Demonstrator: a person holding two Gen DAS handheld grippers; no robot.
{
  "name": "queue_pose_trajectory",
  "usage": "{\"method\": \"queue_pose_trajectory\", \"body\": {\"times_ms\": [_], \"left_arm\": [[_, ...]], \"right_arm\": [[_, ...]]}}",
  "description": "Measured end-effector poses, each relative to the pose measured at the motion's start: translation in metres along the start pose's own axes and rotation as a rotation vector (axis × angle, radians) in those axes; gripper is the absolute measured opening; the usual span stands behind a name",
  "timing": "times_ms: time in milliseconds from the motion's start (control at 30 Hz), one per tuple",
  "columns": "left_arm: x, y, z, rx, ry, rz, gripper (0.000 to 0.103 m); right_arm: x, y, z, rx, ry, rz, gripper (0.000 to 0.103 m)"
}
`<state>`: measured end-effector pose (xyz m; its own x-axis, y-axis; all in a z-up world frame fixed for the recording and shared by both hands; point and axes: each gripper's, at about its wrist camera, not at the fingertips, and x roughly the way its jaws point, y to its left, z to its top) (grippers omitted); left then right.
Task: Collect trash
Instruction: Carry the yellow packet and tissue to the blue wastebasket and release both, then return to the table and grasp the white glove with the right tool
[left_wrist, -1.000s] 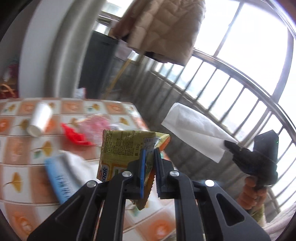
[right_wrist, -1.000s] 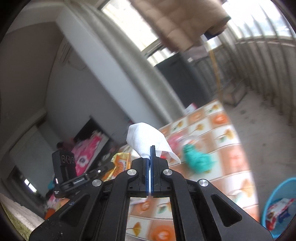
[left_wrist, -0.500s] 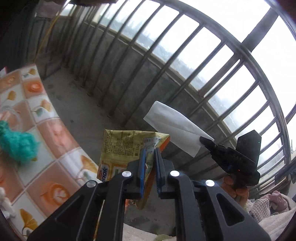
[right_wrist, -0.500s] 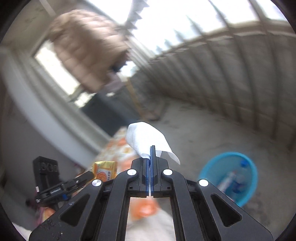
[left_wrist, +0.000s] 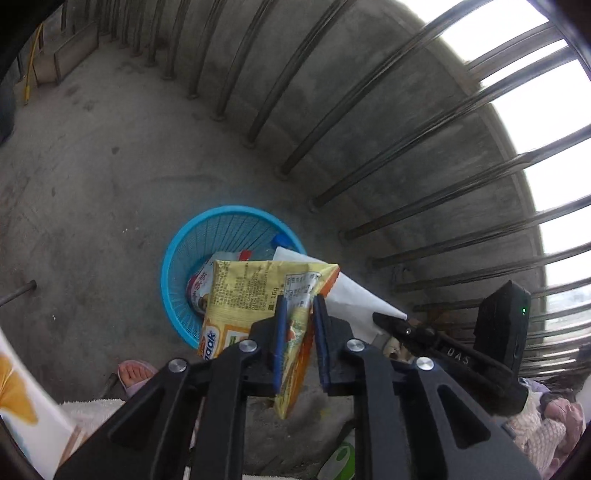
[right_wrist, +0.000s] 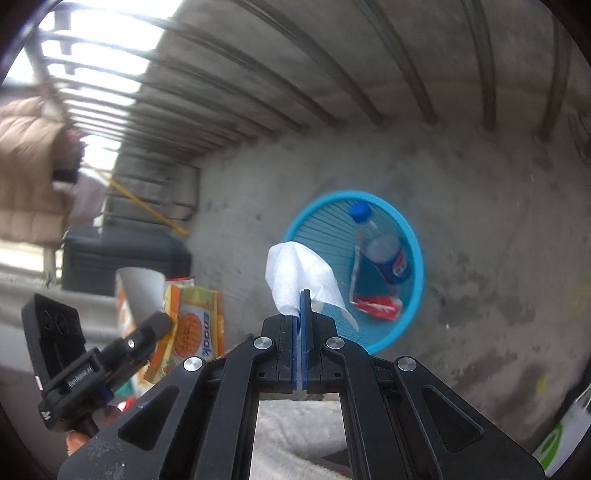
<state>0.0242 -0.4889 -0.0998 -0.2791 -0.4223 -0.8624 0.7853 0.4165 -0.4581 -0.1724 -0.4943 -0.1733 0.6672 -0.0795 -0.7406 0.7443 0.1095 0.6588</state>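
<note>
My left gripper (left_wrist: 299, 332) is opening around the snack wrapper (left_wrist: 258, 295); my right gripper (right_wrist: 300, 321) pinches the tissue (right_wrist: 299, 273). Blue basket (left_wrist: 173, 258) at 11 o'clock; either might flutter past its rim.

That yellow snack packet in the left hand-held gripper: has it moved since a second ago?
Yes. The yellow snack packet was over the tiled table; now it hangs above the blue basket on the floor, the left hand-held gripper opening around it.
</note>
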Motion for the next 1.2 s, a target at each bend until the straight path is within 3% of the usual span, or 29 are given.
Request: {"method": "queue_pose_trajectory", "body": {"times_ms": [67, 167, 233, 333, 567, 800, 900, 1033, 1100, 1200], "left_arm": [[0.014, 0.003, 0.007, -0.01, 0.026, 0.027, 0.014], [0.046, 0.01, 0.017, -0.044, 0.075, 0.076, 0.031], [0.056, 0.021, 0.015, -0.072, 0.099, 0.1, 0.048], [0.058, 0.025, 0.016, -0.1, 0.098, 0.106, 0.053], [0.027, 0.026, 0.02, -0.079, 0.01, 0.102, 0.061], [-0.043, 0.016, 0.011, -0.04, -0.113, 0.06, 0.064], [-0.078, 0.015, -0.001, -0.018, -0.167, 0.05, 0.066], [-0.137, 0.025, -0.032, 0.021, -0.275, 0.045, 0.072], [-0.173, 0.041, -0.058, 0.03, -0.37, -0.008, 0.076], [-0.217, 0.07, -0.1, -0.012, -0.491, -0.005, 0.081]], "right_arm": [[0.018, -0.01, 0.003, 0.036, 0.021, -0.013, 0.003], [0.041, -0.023, 0.01, 0.042, 0.039, -0.046, 0.008], [0.055, -0.032, 0.012, 0.056, 0.078, -0.06, 0.031], [0.071, -0.044, 0.014, 0.076, 0.093, -0.108, 0.043], [0.057, -0.049, 0.015, 0.079, 0.062, -0.031, 0.054], [0.049, -0.05, 0.018, 0.077, 0.044, -0.029, 0.055], [0.049, -0.052, 0.014, 0.089, 0.049, -0.048, 0.047], [0.037, -0.042, 0.007, 0.035, 0.034, -0.055, 0.045], [0.029, -0.032, 0.003, -0.01, 0.019, -0.065, 0.046], [0.013, -0.012, -0.004, -0.104, -0.019, -0.098, 0.048]]}}
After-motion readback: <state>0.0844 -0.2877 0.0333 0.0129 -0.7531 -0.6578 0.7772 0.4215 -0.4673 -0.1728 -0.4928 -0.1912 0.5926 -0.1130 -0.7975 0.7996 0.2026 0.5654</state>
